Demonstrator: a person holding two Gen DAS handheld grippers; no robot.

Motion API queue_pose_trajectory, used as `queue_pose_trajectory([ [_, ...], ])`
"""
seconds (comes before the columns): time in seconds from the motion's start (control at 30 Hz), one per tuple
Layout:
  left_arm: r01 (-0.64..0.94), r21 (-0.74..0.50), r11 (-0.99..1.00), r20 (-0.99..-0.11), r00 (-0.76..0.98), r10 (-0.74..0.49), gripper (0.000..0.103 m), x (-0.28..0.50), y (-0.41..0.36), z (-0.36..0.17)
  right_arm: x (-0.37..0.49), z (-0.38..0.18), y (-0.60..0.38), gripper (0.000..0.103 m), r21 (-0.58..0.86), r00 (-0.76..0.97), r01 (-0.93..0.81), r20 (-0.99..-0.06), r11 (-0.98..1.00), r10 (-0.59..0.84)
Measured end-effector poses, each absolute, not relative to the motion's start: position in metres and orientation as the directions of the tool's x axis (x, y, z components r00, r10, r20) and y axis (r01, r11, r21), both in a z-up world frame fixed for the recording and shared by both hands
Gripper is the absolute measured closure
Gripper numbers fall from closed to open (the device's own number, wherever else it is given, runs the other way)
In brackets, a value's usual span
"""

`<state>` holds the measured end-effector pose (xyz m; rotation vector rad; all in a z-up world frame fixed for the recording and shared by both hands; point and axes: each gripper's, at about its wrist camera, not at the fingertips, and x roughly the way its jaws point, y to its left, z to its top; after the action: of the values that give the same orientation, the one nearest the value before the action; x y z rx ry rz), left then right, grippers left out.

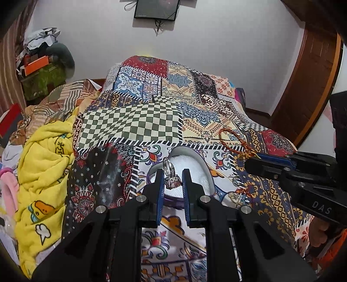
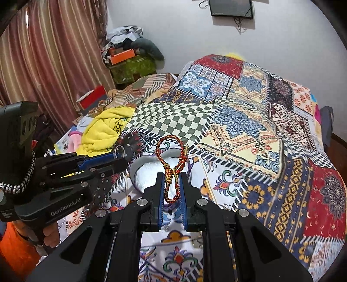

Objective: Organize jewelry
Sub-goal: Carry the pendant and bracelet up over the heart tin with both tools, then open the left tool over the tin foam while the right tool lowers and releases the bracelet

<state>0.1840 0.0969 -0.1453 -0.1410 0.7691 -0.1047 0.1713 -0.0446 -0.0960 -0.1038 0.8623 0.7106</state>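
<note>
Both pieces of jewelry are already lifted, so the step in hand looks like the drop into the box, a heart-shaped one with a white padded lining and a purple rim, lying open on the bedspread.

The left gripper pinches a silver ring with a pinkish stone between its blue pads, held right over the near edge of the box. The right gripper is pressed onto a red-and-gold braided bracelet, whose loop stands up above the box with the clasp end trailing between the fingers.

Next, I'd judge, each needs lowering onto the white lining before the pads part. The ring is small and could roll or catch, so it wants setting low. The bracelet is limp and may snag on a pad as it is let go.

Just to the right of the box, on the cloth, lies another small glittering piece; I cannot tell what it is.

The bedspread is busy patchwork over a soft, uneven bed. Left of the box a yellow blanket is heaped; beyond it are striped curtains, and on the white wall behind hangs a dark screen.
</note>
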Motion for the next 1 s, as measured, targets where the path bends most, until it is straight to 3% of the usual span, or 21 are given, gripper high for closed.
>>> queue_pose_trajectory([
  [0.27,0.069,-0.171,0.983,-0.720,0.672,-0.173,0.088,0.207,0.099,-0.164,0.195,-0.118,-0.037,0.091,0.259,0.333,-0.617,-0.770,0.743,0.545],
  [1.0,0.106,-0.174,0.979,-0.756,0.623,-0.202,0.088,0.229,0.099,-0.178,0.205,-0.133,-0.013,0.091,0.218,0.257,-0.676,-0.826,0.704,0.502],
])
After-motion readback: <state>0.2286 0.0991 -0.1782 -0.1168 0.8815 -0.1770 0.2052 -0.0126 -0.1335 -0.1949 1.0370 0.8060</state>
